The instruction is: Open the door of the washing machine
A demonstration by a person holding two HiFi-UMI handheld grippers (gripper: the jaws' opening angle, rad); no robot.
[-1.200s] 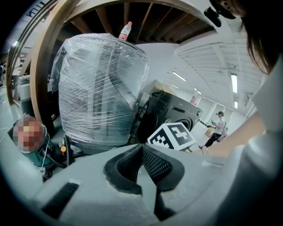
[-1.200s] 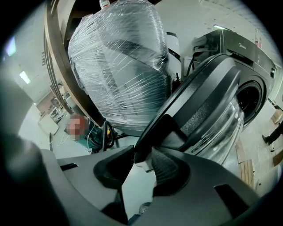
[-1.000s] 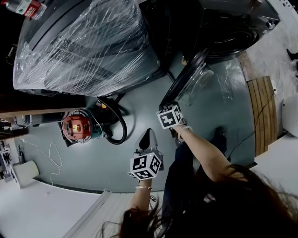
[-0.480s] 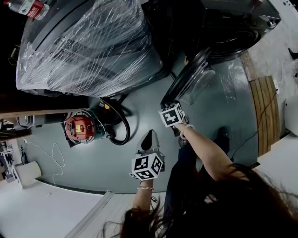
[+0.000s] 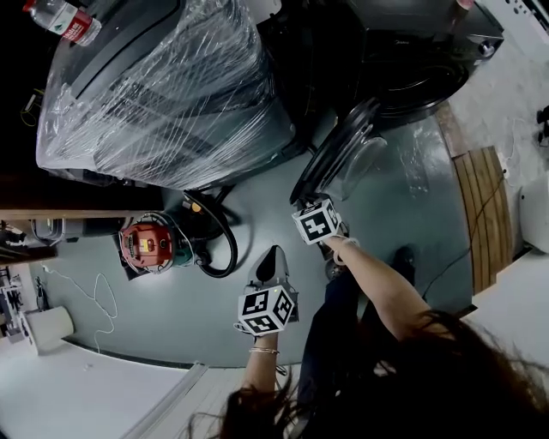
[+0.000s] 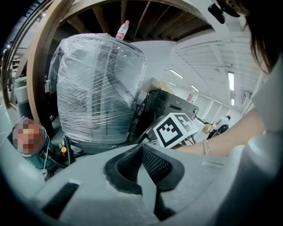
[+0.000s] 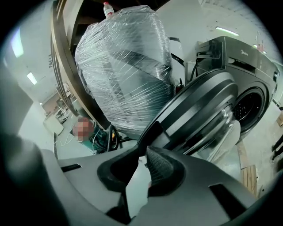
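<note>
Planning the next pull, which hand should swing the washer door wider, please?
Likely right: the right tongs, just closing on nothing, sit by the rim of the round dark glass door; the left tongs hang back, shut.

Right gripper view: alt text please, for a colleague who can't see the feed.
The door stands open, edge-on just beyond the right gripper, whose jaws have just been closing, pads apart and gripping nothing. Behind are the washer with its dark drum opening and a film-wrapped appliance with a bottle on top.
</note>
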